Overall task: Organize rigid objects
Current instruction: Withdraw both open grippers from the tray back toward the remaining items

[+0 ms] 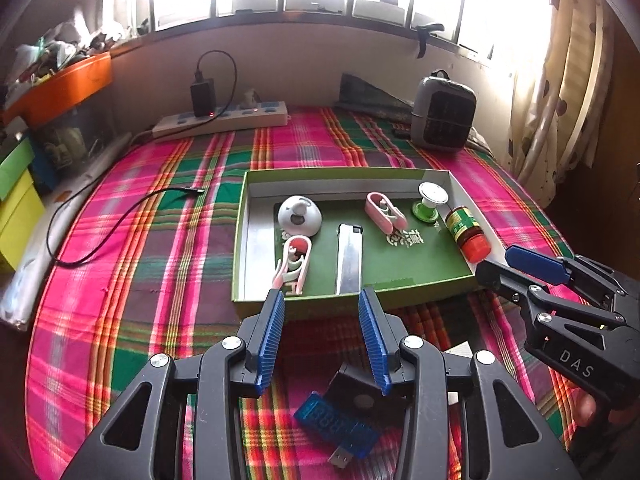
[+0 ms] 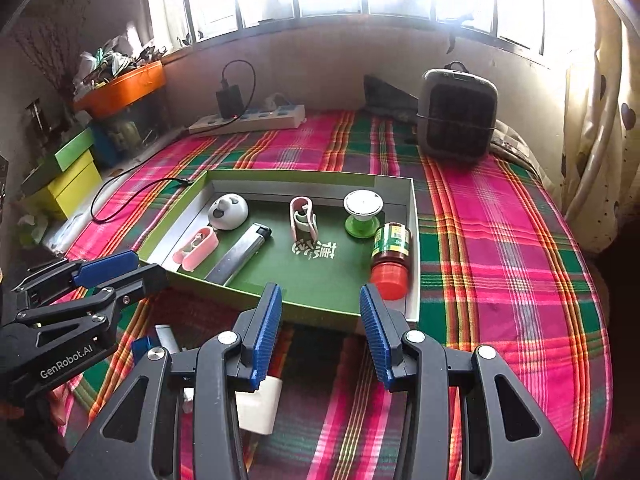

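Note:
A green box lid point(image 1: 352, 298) point(image 2: 320, 314) lies on the plaid cloth. In it are a white dome point(image 1: 299, 216) point(image 2: 228, 211), two pink clips point(image 1: 294, 264) point(image 1: 385, 211) point(image 2: 197, 248) point(image 2: 303, 218), a silver lighter point(image 1: 350, 258) point(image 2: 240, 254), a green-and-white spool point(image 1: 430, 202) point(image 2: 363, 214) and a red-capped bottle point(image 1: 468, 234) point(image 2: 390, 260). My left gripper point(image 1: 322, 336) is open and empty, just short of the lid's near edge. Below it lie a blue USB meter point(image 1: 336, 426) and a black block point(image 1: 356, 394). My right gripper point(image 2: 320, 330) is open and empty before the lid. A white adapter point(image 2: 256, 406) lies under it.
A power strip point(image 1: 222, 120) point(image 2: 248, 120) with a black charger and a grey heater point(image 1: 442, 118) point(image 2: 456, 118) stand at the back. A black cable point(image 1: 100, 240) point(image 2: 120, 204) trails at the left. Coloured boxes point(image 2: 68, 176) and an orange tray point(image 2: 124, 88) stand far left.

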Action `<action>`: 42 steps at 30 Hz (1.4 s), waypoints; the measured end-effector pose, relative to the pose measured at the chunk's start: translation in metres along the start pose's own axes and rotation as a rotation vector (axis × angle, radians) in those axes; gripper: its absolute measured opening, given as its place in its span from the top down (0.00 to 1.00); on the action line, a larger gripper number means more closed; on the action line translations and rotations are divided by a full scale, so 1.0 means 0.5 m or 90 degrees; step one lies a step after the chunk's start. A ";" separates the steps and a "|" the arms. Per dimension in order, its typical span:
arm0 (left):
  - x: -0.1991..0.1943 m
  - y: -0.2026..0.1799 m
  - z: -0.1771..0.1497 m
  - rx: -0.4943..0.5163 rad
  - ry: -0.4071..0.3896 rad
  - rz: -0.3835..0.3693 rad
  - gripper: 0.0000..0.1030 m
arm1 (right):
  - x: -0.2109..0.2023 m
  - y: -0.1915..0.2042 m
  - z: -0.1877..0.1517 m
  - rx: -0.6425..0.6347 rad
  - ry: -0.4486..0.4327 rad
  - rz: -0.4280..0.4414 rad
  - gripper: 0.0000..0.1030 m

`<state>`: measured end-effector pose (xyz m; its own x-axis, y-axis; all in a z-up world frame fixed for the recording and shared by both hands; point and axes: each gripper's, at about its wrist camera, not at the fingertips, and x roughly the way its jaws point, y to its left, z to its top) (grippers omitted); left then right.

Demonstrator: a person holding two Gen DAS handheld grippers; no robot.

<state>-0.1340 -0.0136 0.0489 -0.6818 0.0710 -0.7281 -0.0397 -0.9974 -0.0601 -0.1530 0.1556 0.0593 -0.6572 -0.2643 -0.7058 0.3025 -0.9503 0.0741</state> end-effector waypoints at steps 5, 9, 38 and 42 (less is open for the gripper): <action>-0.013 0.005 -0.013 -0.002 -0.003 0.007 0.63 | -0.014 0.005 -0.008 -0.002 -0.006 -0.005 0.59; -0.022 0.004 -0.023 -0.004 -0.007 0.013 0.63 | -0.021 0.009 -0.015 -0.001 -0.007 -0.002 0.59; -0.067 0.067 -0.127 -0.058 0.004 -0.026 0.59 | -0.030 0.043 -0.105 -0.002 0.032 0.026 0.59; -0.059 0.074 -0.138 -0.062 0.014 -0.035 0.58 | -0.023 0.055 -0.108 -0.012 0.037 0.029 0.59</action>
<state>-0.0650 -0.0518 0.0212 -0.6640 0.1266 -0.7370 -0.0044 -0.9862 -0.1655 -0.1000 0.1414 0.0314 -0.6013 -0.2966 -0.7420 0.3441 -0.9341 0.0945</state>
